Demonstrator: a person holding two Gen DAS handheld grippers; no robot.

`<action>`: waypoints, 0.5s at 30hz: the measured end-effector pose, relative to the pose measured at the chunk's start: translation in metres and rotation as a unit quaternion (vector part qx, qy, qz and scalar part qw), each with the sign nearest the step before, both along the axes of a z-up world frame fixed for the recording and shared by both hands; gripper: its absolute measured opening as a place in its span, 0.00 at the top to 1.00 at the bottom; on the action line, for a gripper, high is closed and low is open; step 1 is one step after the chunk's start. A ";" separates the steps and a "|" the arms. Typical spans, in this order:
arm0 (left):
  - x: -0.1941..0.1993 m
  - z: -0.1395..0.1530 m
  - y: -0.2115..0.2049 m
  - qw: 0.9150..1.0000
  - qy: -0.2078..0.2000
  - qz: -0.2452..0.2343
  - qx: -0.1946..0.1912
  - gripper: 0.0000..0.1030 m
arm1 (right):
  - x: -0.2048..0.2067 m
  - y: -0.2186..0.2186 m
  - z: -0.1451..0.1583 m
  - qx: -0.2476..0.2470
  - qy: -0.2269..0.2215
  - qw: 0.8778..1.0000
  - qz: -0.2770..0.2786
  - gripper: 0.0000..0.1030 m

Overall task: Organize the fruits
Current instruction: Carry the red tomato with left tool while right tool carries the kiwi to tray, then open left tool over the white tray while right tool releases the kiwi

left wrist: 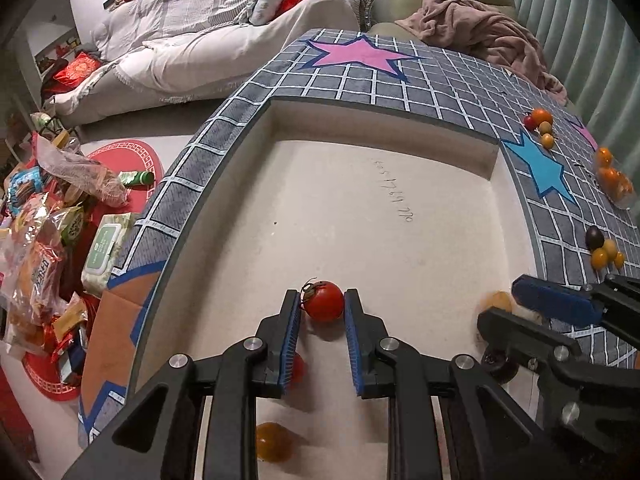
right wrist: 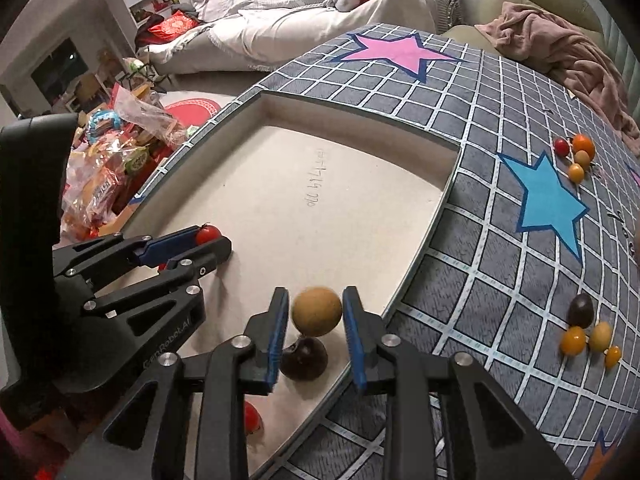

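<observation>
Fingers of the left gripper [left wrist: 322,307] pinch a red tomato [left wrist: 323,301] by its sides, low over the pale sunken tray [left wrist: 360,208] set into the grid-patterned counter [left wrist: 360,84], near the tray's near edge. Holding it that low suggests it is about to be set down gently, not dropped, among the fruit already gathered there: an orange tomato [left wrist: 273,441] lies under the gripper body and a dark plum [right wrist: 304,358] sits by the tray's right edge.

The right gripper [right wrist: 316,312] stands with its fingers slightly spread around a tan round fruit [right wrist: 317,311]; a thin gap shows on the left side, so the pads no longer seem to press it. The fruit looks blurred in the left wrist view, which fits a release just above the plum, though whether it is falling I cannot tell.

Three small clusters of fruit wait on the counter beyond the tray's right edge: near the blue star [right wrist: 548,204], a red and orange group [right wrist: 576,154], and a dark-and-yellow group [right wrist: 588,330]. Sorting looks partly done.
</observation>
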State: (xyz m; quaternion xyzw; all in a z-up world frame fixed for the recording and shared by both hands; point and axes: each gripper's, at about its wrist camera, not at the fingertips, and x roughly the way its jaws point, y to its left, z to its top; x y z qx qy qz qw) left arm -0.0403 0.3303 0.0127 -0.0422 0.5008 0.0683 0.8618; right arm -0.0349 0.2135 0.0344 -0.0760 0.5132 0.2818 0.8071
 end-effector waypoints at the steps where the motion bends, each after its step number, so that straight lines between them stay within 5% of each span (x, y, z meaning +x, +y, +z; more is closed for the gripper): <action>1: 0.000 0.000 0.000 1.000 0.000 -0.001 0.001 0.77 | 0.000 0.001 0.000 0.001 -0.001 1.000 0.000 0.56; 6: -0.002 0.000 0.001 1.000 0.002 0.000 0.005 0.70 | -0.001 -0.002 0.003 0.008 -0.002 1.000 -0.003 0.52; 8: -0.005 0.002 0.004 1.000 -0.005 0.014 0.012 0.24 | -0.002 -0.006 0.008 0.014 -0.005 1.000 -0.010 0.51; 12: -0.010 0.007 0.011 0.999 -0.020 0.028 0.009 0.21 | -0.005 -0.015 0.019 0.019 -0.020 0.999 -0.023 0.15; 15: -0.014 0.008 0.012 0.999 -0.016 0.029 -0.005 0.21 | -0.006 -0.026 0.024 0.027 -0.018 0.999 -0.034 0.12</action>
